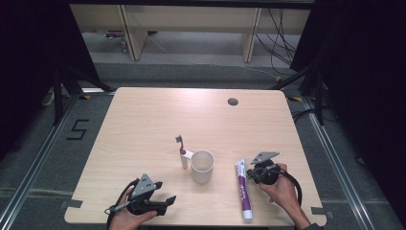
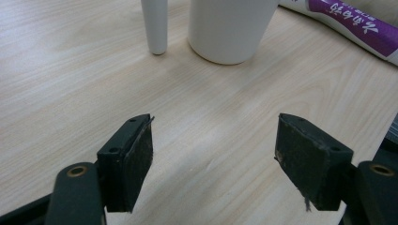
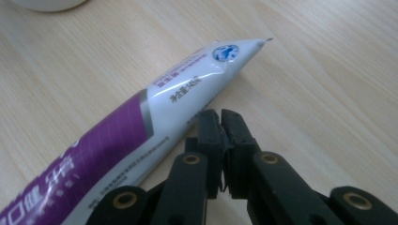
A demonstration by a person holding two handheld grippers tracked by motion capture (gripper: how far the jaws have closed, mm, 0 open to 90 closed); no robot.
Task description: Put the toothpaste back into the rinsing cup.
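A white cup (image 1: 202,166) stands at the middle of the table. A toothbrush (image 1: 182,151) with a white handle, red neck and grey head stands propped against the cup's left side. A white and purple toothpaste tube (image 1: 243,189) lies flat to the right of the cup, its crimped end pointing away from me. My right gripper (image 1: 250,175) sits just right of that end, its jaws shut with nothing between them. In the right gripper view the tube (image 3: 141,126) lies just left of the closed fingertips (image 3: 220,117). My left gripper (image 1: 163,192) rests near the front left edge, open and empty, facing the cup (image 2: 230,28).
The light wooden table (image 1: 143,120) has a round cable hole (image 1: 232,101) at the back right. Dark floor surrounds the table, with a "5" marked on the floor (image 1: 78,129) at the left. Wooden furniture legs and cables lie beyond the far edge.
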